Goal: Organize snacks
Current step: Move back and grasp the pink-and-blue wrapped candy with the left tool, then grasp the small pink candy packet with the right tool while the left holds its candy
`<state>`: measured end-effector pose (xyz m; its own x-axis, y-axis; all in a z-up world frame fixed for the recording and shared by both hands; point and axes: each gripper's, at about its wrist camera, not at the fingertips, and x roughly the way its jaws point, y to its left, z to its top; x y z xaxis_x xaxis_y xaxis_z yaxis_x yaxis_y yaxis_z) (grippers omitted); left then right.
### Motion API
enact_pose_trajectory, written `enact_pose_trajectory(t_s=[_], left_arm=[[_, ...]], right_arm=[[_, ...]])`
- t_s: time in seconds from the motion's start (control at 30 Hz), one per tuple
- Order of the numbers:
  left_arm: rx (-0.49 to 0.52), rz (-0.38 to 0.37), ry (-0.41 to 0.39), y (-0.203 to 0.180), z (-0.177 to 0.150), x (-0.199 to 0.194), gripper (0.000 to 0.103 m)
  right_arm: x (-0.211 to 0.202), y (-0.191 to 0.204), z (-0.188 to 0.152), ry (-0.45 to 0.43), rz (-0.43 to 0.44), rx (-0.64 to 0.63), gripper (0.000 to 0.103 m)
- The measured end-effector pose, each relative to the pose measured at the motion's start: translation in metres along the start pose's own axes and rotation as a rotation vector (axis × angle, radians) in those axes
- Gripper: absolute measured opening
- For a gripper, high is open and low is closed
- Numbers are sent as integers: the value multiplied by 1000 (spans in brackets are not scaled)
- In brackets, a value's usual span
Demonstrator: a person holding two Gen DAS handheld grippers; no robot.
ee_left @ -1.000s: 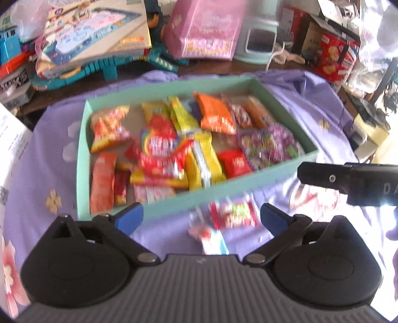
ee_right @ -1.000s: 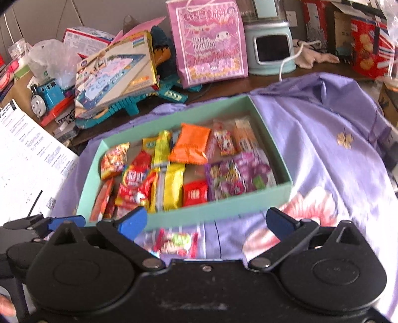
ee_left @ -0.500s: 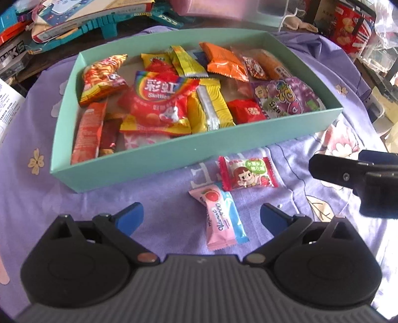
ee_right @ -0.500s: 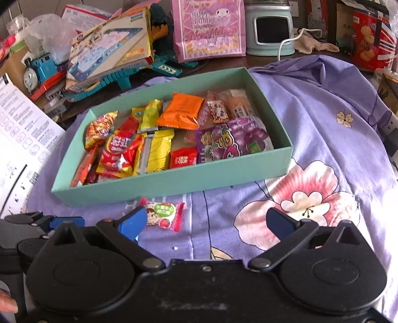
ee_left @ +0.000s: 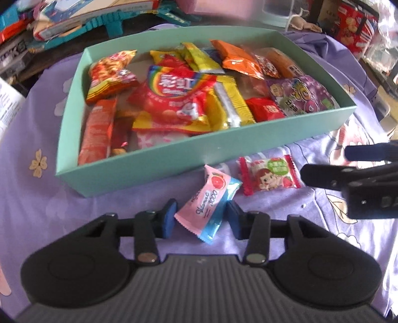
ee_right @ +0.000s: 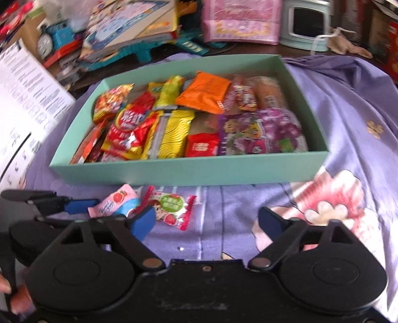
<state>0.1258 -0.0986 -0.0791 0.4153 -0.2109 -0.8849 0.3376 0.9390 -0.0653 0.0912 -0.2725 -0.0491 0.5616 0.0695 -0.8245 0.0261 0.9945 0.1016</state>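
Blue pads of the left gripper (ee_left: 201,218) are closing on the pink-and-blue candy (ee_left: 208,208), which lies between the fingers; contact is not clear yet. The right gripper (ee_right: 207,221) is also closing, fingers wide, nothing between them; the strawberry candy (ee_right: 171,207) sits just beside its left pad. Both sweets lie on the purple cloth (ee_left: 323,146) in front of the teal box (ee_left: 194,154), well filled already. Judged step: picking up the last loose snacks. Next: pinch, lift over the box's front wall. Readable: "Skittles" faintly on the red rainbow bag (ee_left: 174,99).

Blue toy train (ee_right: 53,37), pink gift bag (ee_right: 240,21), purple cloth (ee_right: 348,104).
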Motion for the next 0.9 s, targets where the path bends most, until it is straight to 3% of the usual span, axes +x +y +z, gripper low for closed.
enact_pose_trajectory(t_s=[0.37,0.63,0.73,0.8,0.9], left_arm=[[-34,-41,12,38,-2,-6,42],[-2,-40,15,37,-1,-4,42],[3,-42,18,37,0,-4,42],[7,-40,18,37,0,-4,42],[10,-39,17,35,1,-3,43]], right_arm=[[30,44,19,49,116,-242,76],[46,59,20,118,167,-409,74],[50,64,20,127,138,-463,61],[51,66,21,127,104,-481,43],[48,61,20,127,79,-461,35]])
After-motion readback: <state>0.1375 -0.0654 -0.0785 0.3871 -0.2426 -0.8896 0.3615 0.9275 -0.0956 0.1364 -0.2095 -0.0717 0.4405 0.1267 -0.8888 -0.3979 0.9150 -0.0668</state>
